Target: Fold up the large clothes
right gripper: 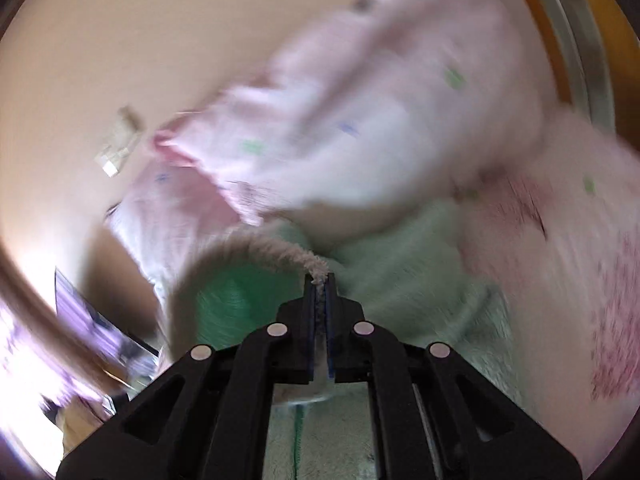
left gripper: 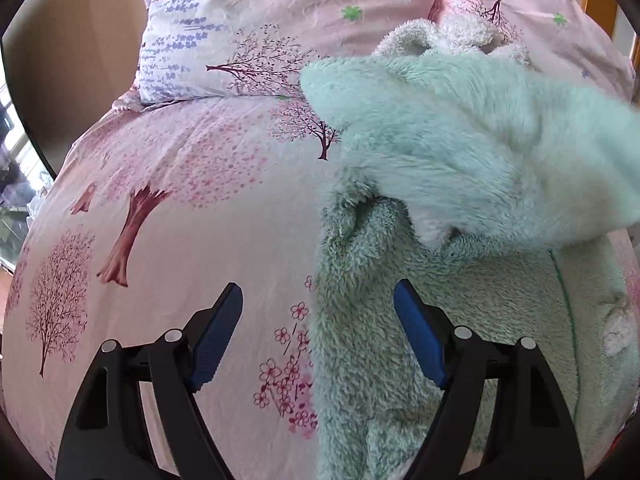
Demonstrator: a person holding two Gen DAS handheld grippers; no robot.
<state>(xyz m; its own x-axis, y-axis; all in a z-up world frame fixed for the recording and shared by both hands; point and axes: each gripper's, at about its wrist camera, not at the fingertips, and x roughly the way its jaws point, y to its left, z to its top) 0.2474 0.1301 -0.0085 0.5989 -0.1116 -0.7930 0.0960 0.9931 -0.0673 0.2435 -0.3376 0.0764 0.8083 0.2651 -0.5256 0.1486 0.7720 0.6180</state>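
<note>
I'm mid-fold on the mint fleece garment (left gripper: 460,152), lying on the right half of the pink bedspread (left gripper: 192,208). My right gripper (right gripper: 319,280) is pinching a fuzzy edge and lifting a flap. My left gripper (left gripper: 318,300) is hanging spread wide, empty, straddling the garment's near-left edge. Next, I judge: laying the flap across, left pinning.

The left gripper (left gripper: 318,332) hangs with its blue-padded jaws spread wide, nothing between them, fingers pointing forward and down. The right gripper (right gripper: 319,280) has its jaws pressed together on a pinch of fluffy fabric, and its view is smeared with motion blur.
</note>
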